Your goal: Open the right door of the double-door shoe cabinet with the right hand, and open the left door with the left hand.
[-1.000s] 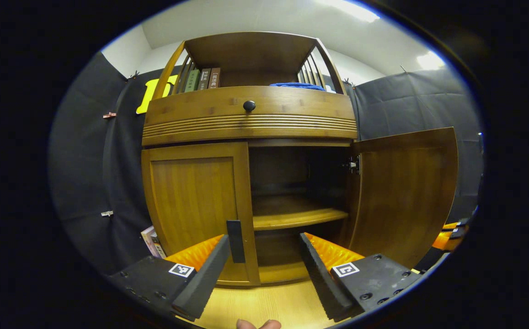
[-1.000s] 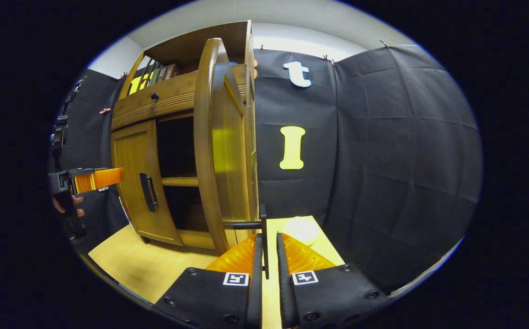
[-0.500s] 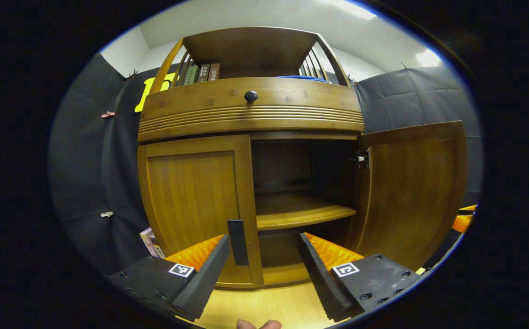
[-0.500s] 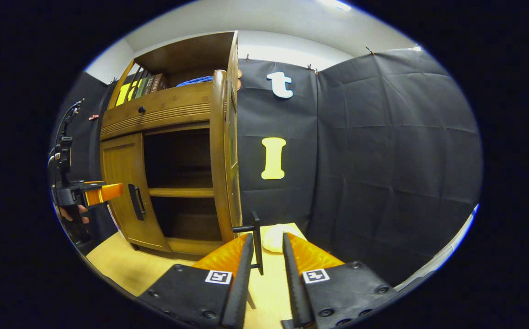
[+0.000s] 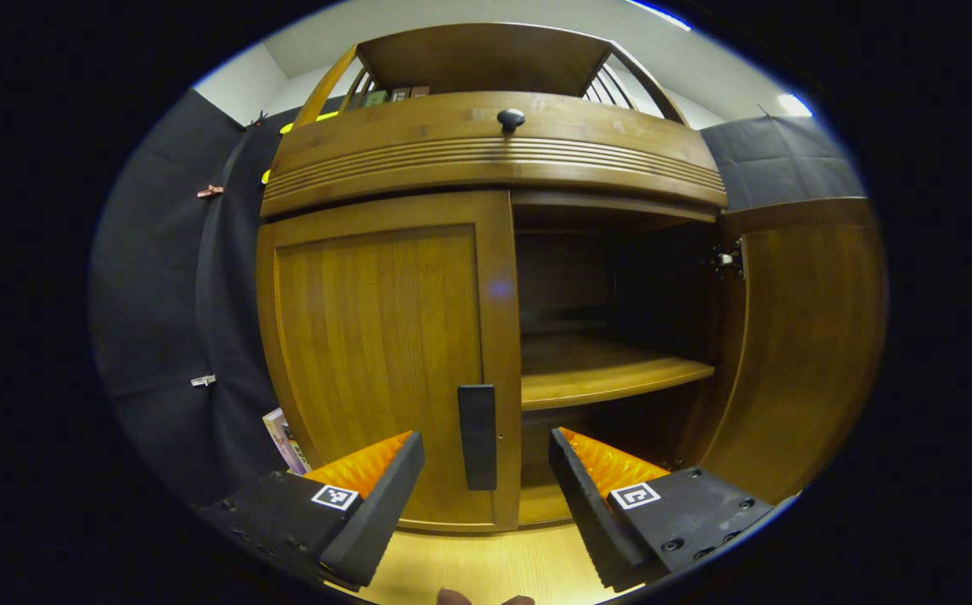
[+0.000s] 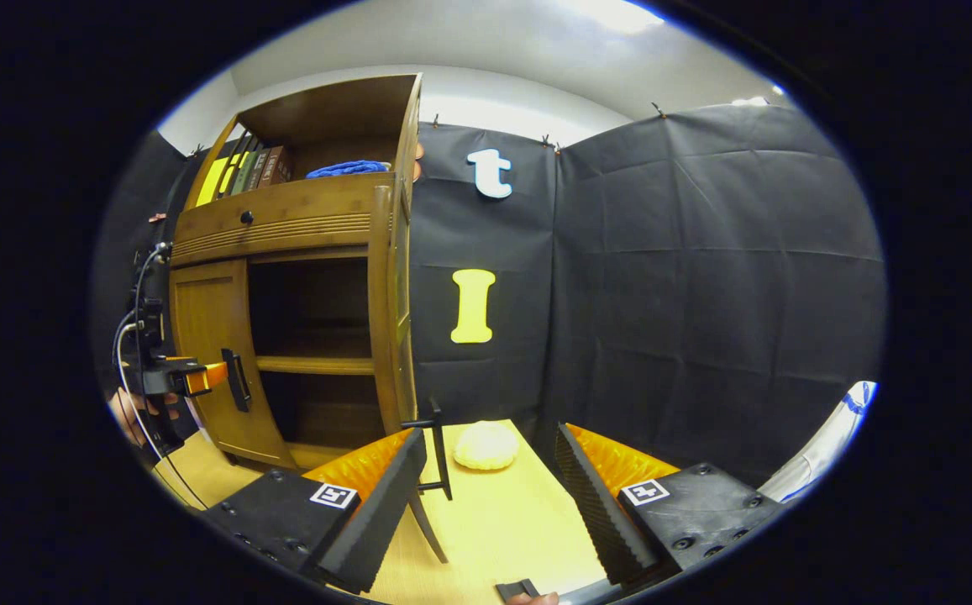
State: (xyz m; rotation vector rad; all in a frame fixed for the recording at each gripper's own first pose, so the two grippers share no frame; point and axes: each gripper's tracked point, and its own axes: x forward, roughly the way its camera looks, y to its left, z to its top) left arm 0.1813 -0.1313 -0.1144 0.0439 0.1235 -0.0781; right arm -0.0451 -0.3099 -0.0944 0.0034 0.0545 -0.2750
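Left gripper view
Left gripper (image 5: 486, 470): fingers spread wide, level, facing the cabinet front; nothing between them is gripped.
Left door (image 5: 380, 353): shut, flush with the shoe cabinet (image 5: 494, 160).
Left door handle (image 5: 477, 437): dark vertical bar, seen in the gap between the fingers; contact cannot be told.
Right door (image 5: 796, 344): swung open to the right, hinge showing at its upper inner edge.
Interior shelf (image 5: 607, 382): bare, exposed.

Right gripper view
Right gripper (image 6: 490, 496): fingers parted, holding nothing, low over the wooden floor (image 6: 494, 521).
Right door handle (image 6: 433, 449): just beside the left finger, free.
Right door: open, seen edge-on.
Left gripper (image 6: 200, 376): held by a hand (image 6: 134, 412), tips at the left door handle.
Pale round object (image 6: 486, 445): on the floor, ahead of the fingers.
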